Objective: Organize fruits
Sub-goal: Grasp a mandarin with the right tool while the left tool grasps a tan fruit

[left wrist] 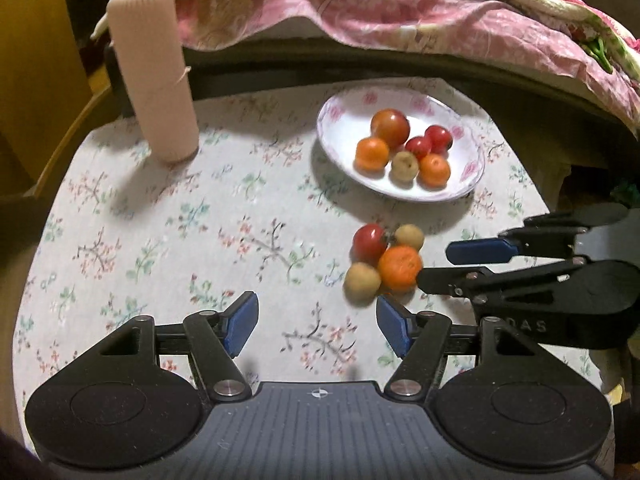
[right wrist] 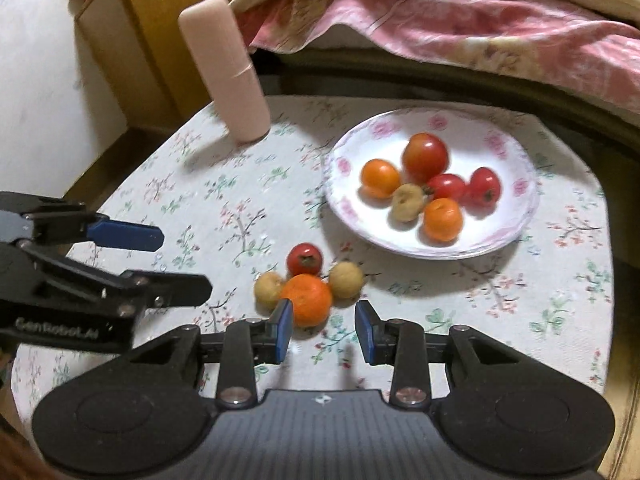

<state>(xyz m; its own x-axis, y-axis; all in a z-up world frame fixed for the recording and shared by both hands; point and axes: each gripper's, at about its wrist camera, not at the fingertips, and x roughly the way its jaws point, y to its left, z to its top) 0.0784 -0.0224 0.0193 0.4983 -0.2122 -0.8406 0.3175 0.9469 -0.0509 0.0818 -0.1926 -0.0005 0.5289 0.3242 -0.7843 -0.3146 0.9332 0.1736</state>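
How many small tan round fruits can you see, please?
3: one on the white floral plate among the other fruit, two on the flowered tablecloth flanking the loose orange. None seems hidden.

left wrist: low over table (left wrist: 140, 240), facing plate (left wrist: 340, 140) (near)
right wrist: same, from the right
shared: plate, loose fruit (right wrist: 306, 298), pink bottle (right wrist: 228, 68)

The tablecloth (right wrist: 540, 292) was pale cream, sprigged with small pink, green and blue flowers, and the plate (right wrist: 516, 216) was white with pink roses round its rim. On the plate lay three red tomatoes (right wrist: 425, 157), two orange mandarins (right wrist: 380, 178) and one tan fruit (right wrist: 407, 202). Loose on the cloth sat a red tomato (right wrist: 305, 259), an orange mandarin (right wrist: 308, 298) and two tan fruits (right wrist: 346, 280), beyond a pale pink cylinder (right wrist: 230, 76) and a pink floral quilt (right wrist: 480, 28).
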